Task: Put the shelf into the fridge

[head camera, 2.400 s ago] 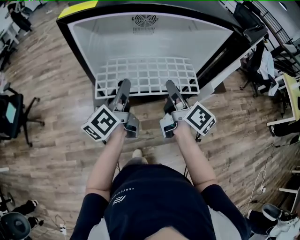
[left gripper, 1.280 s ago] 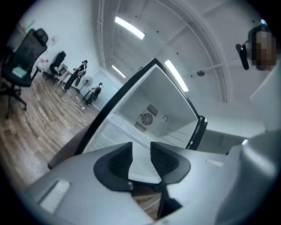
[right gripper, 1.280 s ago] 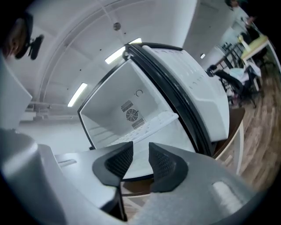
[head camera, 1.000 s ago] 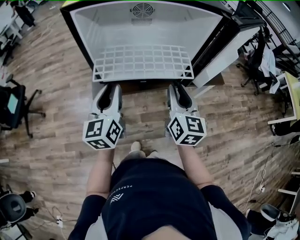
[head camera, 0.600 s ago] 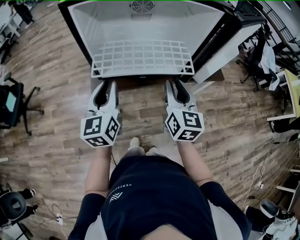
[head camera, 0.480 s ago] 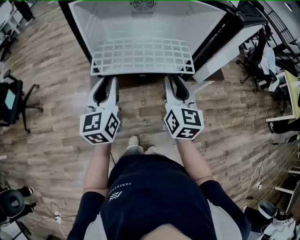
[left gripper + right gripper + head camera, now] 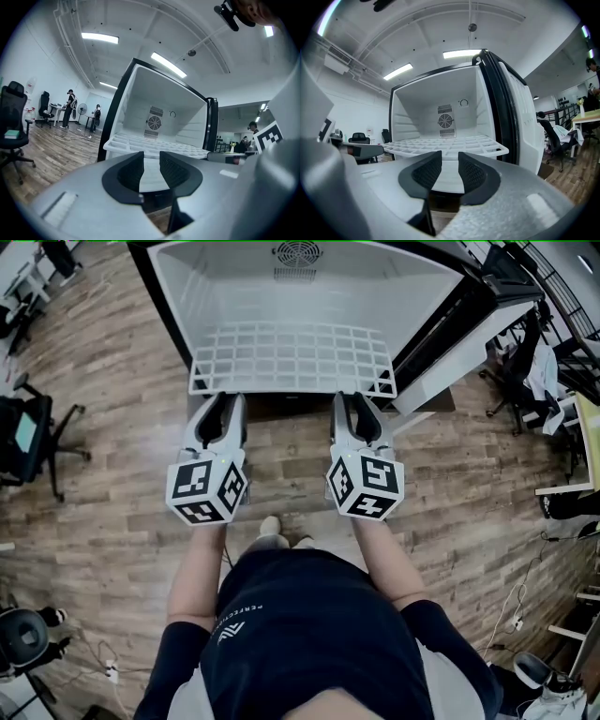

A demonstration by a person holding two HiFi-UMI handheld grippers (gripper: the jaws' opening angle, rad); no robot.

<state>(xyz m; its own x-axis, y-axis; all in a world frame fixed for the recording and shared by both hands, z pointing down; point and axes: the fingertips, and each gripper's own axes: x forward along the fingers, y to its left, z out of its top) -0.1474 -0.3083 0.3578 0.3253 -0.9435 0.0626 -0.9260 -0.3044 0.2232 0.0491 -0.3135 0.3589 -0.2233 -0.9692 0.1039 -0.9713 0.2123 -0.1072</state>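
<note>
Evidently mid-insertion: white grid shelf (image 7: pixel 292 357) lying level, part way into the open fridge (image 7: pixel 202 296), front edge jutting out past the cabinet's mouth. Left hand-held gripper (image 7: pixel 223 401) and right hand-held gripper (image 7: pixel 354 401) held level, side by side, just short of that front edge and apparently clear of it. Left jaws apart, having just been opening, with nothing between the pads; right jaws likewise apart and empty, having just eased a shade closer. Reads as hands off the shelf, with the shelf not yet fully home.

Next move, by judgement: meet the front rail with both tools, evenly spaced left and right, then push straight back toward the fan grille (image 7: pixel 294 254). Calls for a level, equal push on both sides, to avoid skewing the shelf and jamming it against the side walls.

Underfoot, wood-plank floor (image 7: pixel 112 456); no counter in play. Fridge door (image 7: pixel 441 362) swung open at the right. Around it an open office: black swivel chair (image 7: pixel 28 442) at the left, two people (image 7: pixel 70 107) standing far off in the left gripper view, strip lights (image 7: pixel 99 37) on a white ceiling.
</note>
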